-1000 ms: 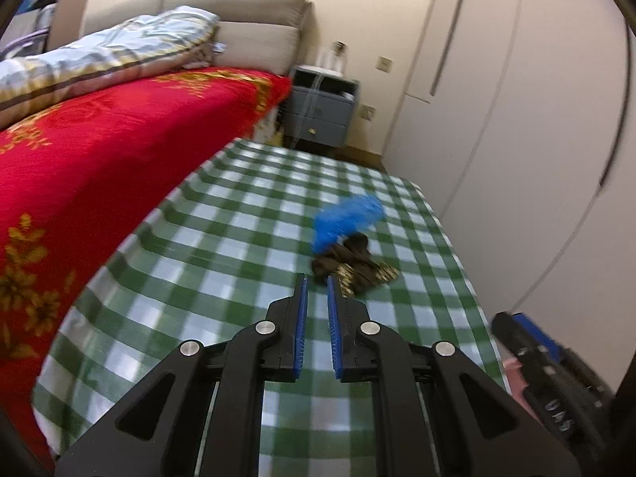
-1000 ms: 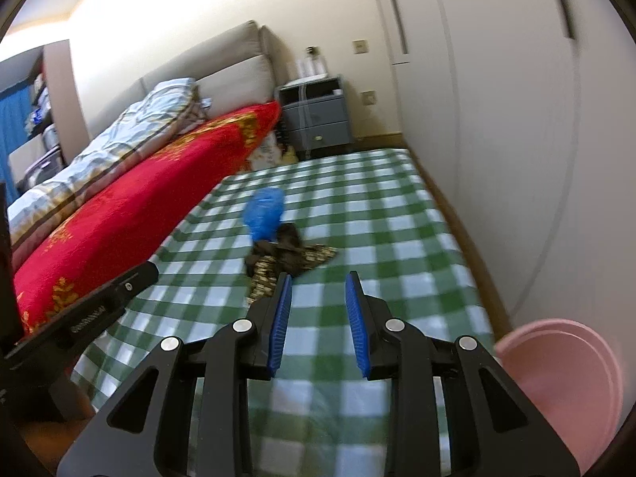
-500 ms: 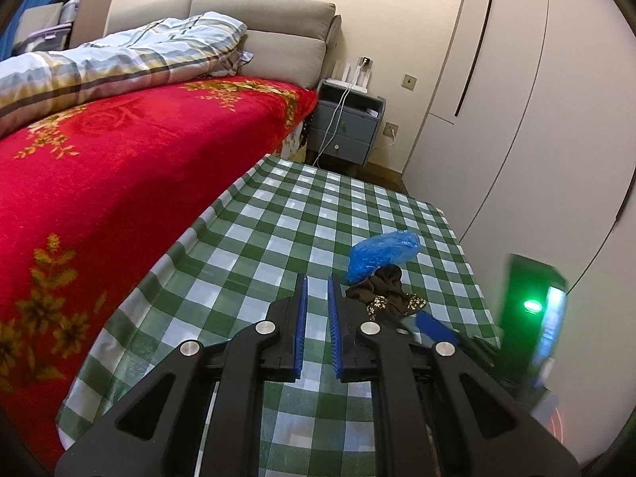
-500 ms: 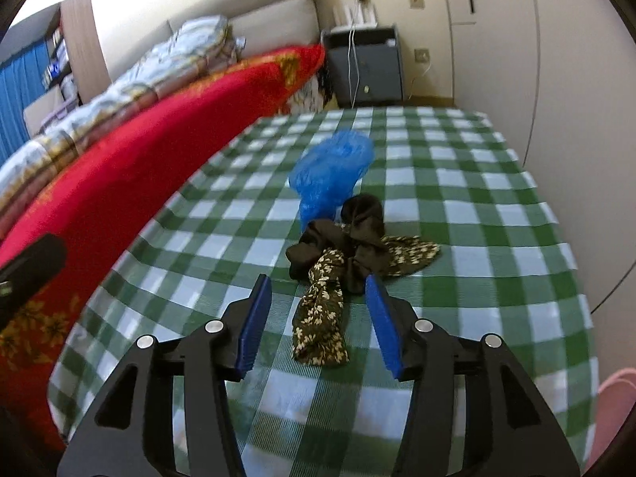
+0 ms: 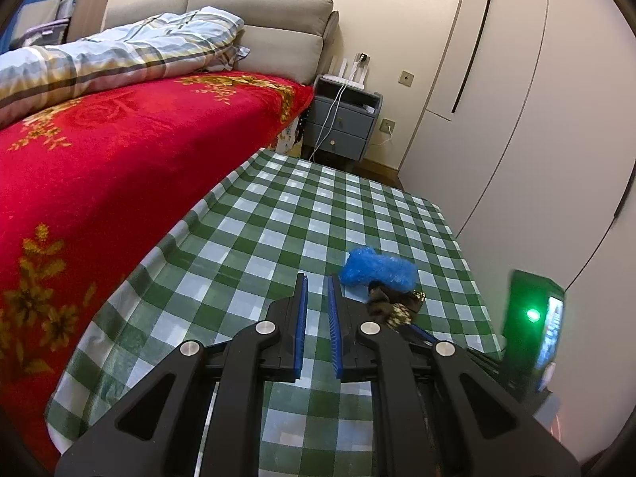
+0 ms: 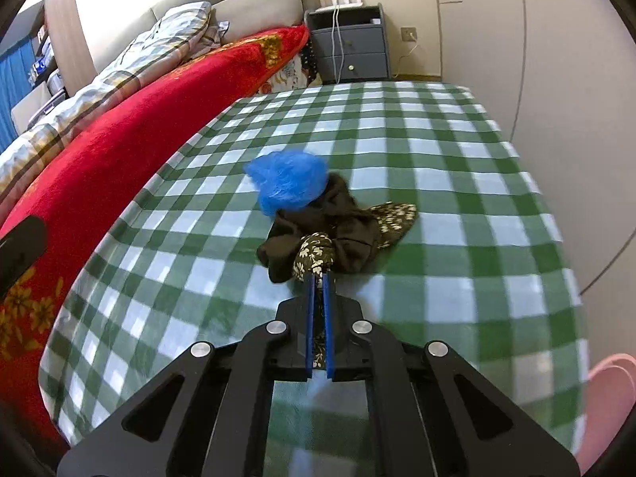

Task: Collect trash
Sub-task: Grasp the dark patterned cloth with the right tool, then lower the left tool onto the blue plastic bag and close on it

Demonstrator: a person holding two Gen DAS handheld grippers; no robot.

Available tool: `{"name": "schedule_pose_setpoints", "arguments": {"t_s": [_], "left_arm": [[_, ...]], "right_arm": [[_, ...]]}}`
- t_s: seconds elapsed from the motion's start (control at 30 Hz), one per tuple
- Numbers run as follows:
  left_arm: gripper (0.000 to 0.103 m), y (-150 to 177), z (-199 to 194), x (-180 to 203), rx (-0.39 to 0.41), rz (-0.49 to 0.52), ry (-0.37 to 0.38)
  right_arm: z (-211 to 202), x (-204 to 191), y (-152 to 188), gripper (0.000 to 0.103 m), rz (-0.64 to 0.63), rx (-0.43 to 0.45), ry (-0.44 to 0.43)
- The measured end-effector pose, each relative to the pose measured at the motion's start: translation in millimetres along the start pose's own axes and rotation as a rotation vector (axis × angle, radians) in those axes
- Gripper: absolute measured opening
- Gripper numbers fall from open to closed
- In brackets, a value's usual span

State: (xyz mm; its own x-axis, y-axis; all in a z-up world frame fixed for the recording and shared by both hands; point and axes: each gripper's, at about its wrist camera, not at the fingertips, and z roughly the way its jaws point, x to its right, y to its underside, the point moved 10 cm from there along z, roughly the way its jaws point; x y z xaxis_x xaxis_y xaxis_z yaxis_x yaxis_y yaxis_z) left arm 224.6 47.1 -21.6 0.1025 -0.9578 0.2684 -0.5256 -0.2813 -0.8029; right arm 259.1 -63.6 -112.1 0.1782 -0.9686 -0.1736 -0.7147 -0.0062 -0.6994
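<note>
Right tool (image 6: 317,282) had dropped toward the brown floral cloth (image 6: 338,234) and its jaws had just been closing, now clenched on the cloth's near end on the checked tabletop (image 6: 457,183); pickup judged secured; left tool (image 5: 317,290) nearly shut, empty

In the left wrist view the left tool's (image 5: 317,283) own frame covers the near half of the dark floral cloth (image 5: 391,307), and most of the right tool (image 5: 417,334) lies behind it too. A green-lit device (image 5: 532,318) at three o'clock is smeared; its screen cannot be read. In the right wrist view the pink basin (image 6: 608,405) is cut by the edge at four o'clock. The cloth's end is hidden between the right tool's pads (image 6: 326,318). The blue plastic bag (image 6: 290,183) is blurred, as is the checked table (image 6: 477,278) near it.
</note>
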Motion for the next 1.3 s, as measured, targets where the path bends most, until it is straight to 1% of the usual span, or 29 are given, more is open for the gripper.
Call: {"name": "schedule_pose_setpoints", "arguments": {"t_s": [0.17,0.27,0.4,0.5,0.6,0.63,0.67,0.7,0.77,0.83,0.9,0.93,0.97,1.03,1.13,1.23,1.3], "left_arm": [[0.011,10,2,7,-0.014,0.012,0.017],[0.011,18,7,11,-0.032,0.016,0.023],[0.011,29,16,19,-0.058,0.022,0.037],[0.011,38,27,27,-0.080,0.030,0.051],[0.011,47,37,36,-0.101,0.042,0.068],[0.011,49,40,39,-0.107,0.048,0.072],[0.011,52,44,43,-0.114,0.054,0.076],[0.011,53,47,45,-0.118,0.058,0.077],[0.011,53,54,51,-0.124,0.058,0.079],[0.011,52,60,56,-0.128,0.060,0.082],[0.011,52,67,62,-0.130,0.073,0.081],[0.011,52,69,63,-0.131,0.079,0.080],[0.013,51,72,65,-0.133,0.082,0.079],[0.023,51,78,69,-0.138,0.082,0.077],[0.030,50,87,75,-0.141,0.084,0.074],[0.035,47,98,81,-0.143,0.093,0.059],[0.036,46,104,83,-0.148,0.087,0.055]], "right_arm": [[-29,23,15,0.004,0.034,0.003,0.038],[-46,36,30,0.004,0.045,0.005,0.077],[-69,59,51,0.004,0.111,0.017,0.137],[-77,73,67,0.004,0.147,0.013,0.165],[-74,79,71,0.010,0.180,-0.002,0.151],[-73,81,71,0.015,0.186,-0.004,0.148],[-72,82,71,0.023,0.191,-0.002,0.147],[-70,83,71,0.026,0.195,0.002,0.148],[-67,86,72,0.028,0.200,-0.002,0.148],[-67,86,71,0.026,0.198,0.001,0.150],[-68,84,69,0.017,0.188,0.009,0.148],[-68,83,67,0.008,0.182,0.014,0.152],[-69,83,67,0.007,0.181,0.018,0.155],[-69,86,65,0.006,0.188,0.026,0.161],[-68,90,63,0.005,0.198,0.033,0.173],[-69,95,60,0.005,0.201,0.042,0.186],[-70,98,60,0.005,0.209,0.044,0.188]]}}
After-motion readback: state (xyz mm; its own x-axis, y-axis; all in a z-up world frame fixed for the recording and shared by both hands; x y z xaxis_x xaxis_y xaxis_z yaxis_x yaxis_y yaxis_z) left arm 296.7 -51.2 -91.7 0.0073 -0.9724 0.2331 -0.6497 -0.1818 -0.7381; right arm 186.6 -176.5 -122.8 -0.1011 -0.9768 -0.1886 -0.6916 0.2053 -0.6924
